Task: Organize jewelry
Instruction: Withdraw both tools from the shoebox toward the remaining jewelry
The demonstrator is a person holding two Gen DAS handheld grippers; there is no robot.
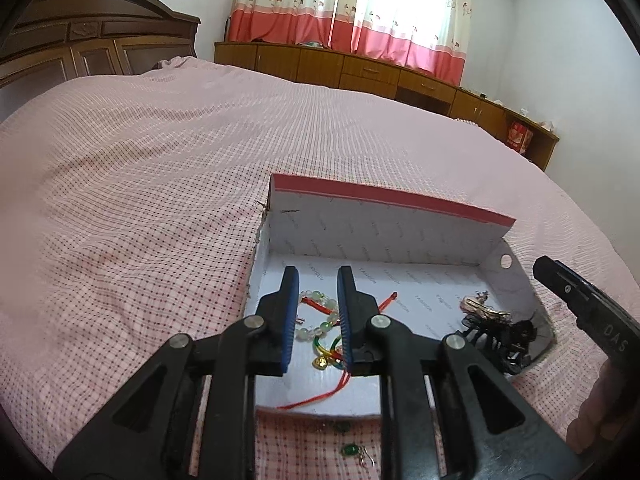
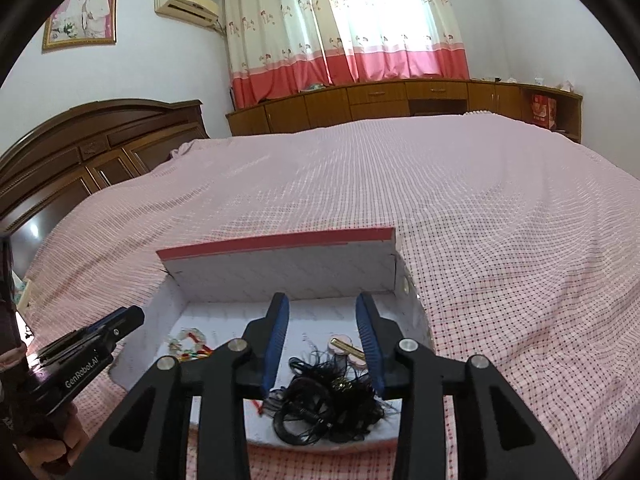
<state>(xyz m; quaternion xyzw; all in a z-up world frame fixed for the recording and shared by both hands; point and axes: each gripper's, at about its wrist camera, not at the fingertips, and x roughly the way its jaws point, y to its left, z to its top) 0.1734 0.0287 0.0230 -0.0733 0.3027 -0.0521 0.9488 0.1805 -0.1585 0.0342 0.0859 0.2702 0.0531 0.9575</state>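
Note:
An open white cardboard box point(image 1: 384, 236) with a red-edged lid lies on the bed. In its left part lie a pale green bead bracelet point(image 1: 320, 320) and red and green cords with a gold charm point(image 1: 325, 361). My left gripper point(image 1: 318, 276) is open above them, holding nothing. In the box's right part lies a tangle of black hair ties point(image 2: 320, 404) and a gold and pink hair clip point(image 2: 346, 349). My right gripper point(image 2: 323, 304) is open above that tangle, empty. The box also shows in the right wrist view point(image 2: 280, 268). A green-stoned piece point(image 1: 352, 450) lies on the sheet in front of the box.
The bed is covered by a pink checked sheet point(image 1: 160, 184). A dark wooden headboard point(image 2: 80, 152) stands at the left, wooden cabinets point(image 2: 400, 100) under pink curtains at the far side. The right gripper's body point(image 1: 588, 312) shows at the box's right edge.

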